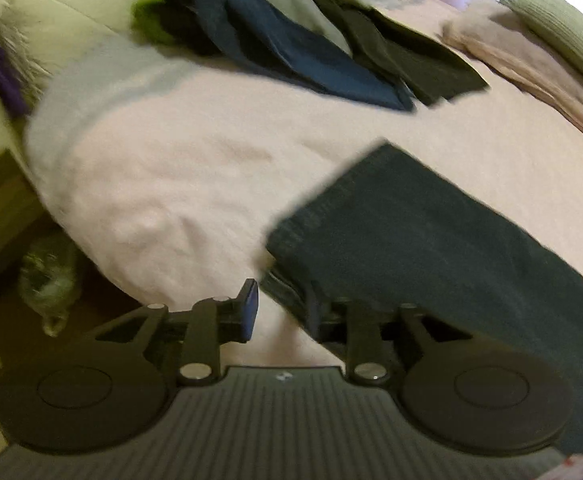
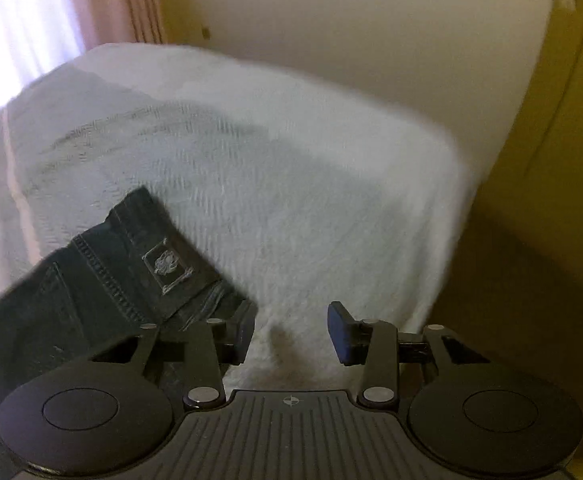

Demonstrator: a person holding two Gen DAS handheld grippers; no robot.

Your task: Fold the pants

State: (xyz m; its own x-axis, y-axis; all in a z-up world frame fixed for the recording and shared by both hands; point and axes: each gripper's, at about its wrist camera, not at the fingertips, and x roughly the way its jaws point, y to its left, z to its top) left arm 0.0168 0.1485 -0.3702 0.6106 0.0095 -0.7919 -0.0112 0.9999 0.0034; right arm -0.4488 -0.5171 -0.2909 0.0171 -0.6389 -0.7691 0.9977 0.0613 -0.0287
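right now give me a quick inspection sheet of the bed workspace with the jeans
surface: pale pink bedspread with a textured white blanket over the bed end
job's things: dark blue denim jeans, folded into a flat strip, waistband patch showing in the right wrist view
clutter: pile of dark blue, grey and black clothes at the far side; beige folded fabric and a green ribbed cushion beside it
grippers: left tongs open, one finger hidden under the jeans edge; right tongs open, nothing between them, jeans beside one finger
cables: nothing seen
surroundings: bright curtained window, cream wall
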